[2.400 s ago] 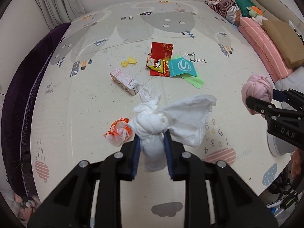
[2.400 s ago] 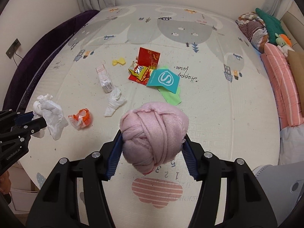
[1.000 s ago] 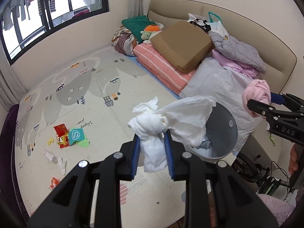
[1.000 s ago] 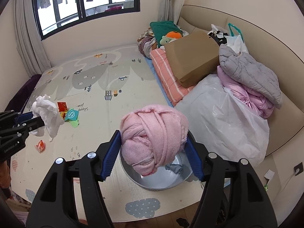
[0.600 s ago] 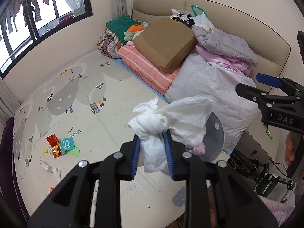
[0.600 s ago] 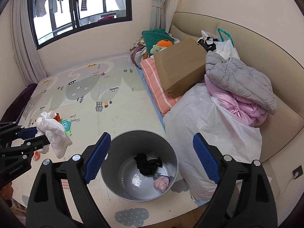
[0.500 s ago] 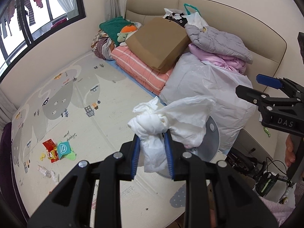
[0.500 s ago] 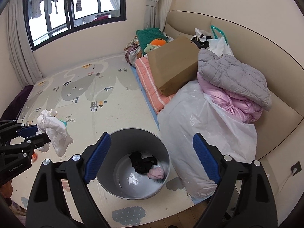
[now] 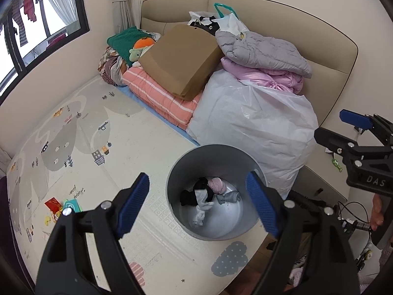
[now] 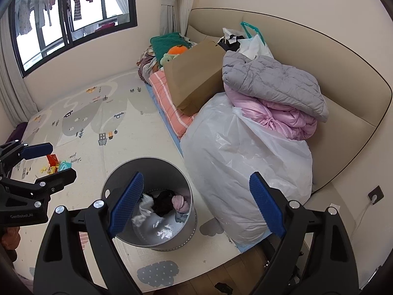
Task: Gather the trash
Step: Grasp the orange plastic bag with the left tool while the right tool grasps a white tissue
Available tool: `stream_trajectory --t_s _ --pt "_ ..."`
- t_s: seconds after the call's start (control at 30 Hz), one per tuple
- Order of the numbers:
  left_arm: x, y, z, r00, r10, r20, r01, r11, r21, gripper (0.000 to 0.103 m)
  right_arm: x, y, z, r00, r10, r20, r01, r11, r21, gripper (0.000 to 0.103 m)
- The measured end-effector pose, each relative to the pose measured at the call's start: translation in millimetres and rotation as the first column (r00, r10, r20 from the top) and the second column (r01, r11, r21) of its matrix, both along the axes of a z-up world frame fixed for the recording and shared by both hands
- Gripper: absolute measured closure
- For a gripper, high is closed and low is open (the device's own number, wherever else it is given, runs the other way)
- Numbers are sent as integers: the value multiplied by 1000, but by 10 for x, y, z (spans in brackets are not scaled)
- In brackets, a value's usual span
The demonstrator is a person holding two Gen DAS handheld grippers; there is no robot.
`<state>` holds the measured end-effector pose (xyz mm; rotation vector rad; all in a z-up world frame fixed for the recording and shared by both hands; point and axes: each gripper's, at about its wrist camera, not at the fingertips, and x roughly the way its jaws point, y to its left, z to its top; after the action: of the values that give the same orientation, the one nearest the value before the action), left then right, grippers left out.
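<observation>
Over on the left, wrappers lie scattered on the play mat (image 9: 73,147): a red packet (image 9: 53,203), a teal card with a white swirl logo (image 9: 71,205), and beside them printed script that looks like "happy", upside down from here. The left gripper (image 9: 197,201) hangs with its blue pads spread wide, nothing between them; seen from the right wrist camera its black body reads "GenRobot.AI". Right below sits the grey bin (image 9: 176,172), and inside it a white crumpled tissue (image 9: 201,209), a black cloth (image 9: 194,191), a pink knitted ball (image 9: 216,185) and a small grey piece (image 9: 229,196). The right gripper (image 10: 196,204) is also fully spread and holding nothing, "DAS" lettered on its side. Just beside the bin bulges a big white plastic bag (image 10: 245,157), pink and grey jackets heaped above it.
</observation>
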<state>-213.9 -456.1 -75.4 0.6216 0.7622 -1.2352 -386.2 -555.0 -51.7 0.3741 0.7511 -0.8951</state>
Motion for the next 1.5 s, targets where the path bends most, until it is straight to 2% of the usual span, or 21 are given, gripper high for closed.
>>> stream_trajectory --t_s 0.23,0.4,0.57,0.77,0.9,1.03,1.2,1.33,1.5 --pt "328 334 -28 993 119 -4 -119 993 4 22 389 183 -29 994 105 -6 -105 994 7 18" --pt "724 819 -73 964 267 -11 -267 964 8 22 933 487 -62 970 243 -12 -243 970 18 18" --pt "1214 1495 -115 898 440 -18 -440 898 17 22 1629 939 -110 914 406 -18 -406 913 34 18" --pt "1873 2499 -172 776 630 -18 -629 776 40 22 2537 1756 -164 812 583 -23 -582 812 43 18" --pt "2286 3179 -244 697 717 0 -715 696 64 22 3115 2337 -265 745 666 -24 -664 745 62 18" --pt "2672 3810 -362 636 771 17 -769 633 88 22 3674 2893 -413 692 722 -28 -718 691 84 18" --pt "3152 4421 -619 597 802 29 -798 590 122 22 4344 3484 -678 651 758 -39 -751 651 113 18" --pt "3479 4770 -924 583 812 32 -805 572 159 22 4835 3839 -940 627 778 -49 -769 627 126 18" --pt "3788 5018 -1391 574 819 3 -803 562 197 22 5343 4108 -1409 601 795 -81 -782 606 146 18"
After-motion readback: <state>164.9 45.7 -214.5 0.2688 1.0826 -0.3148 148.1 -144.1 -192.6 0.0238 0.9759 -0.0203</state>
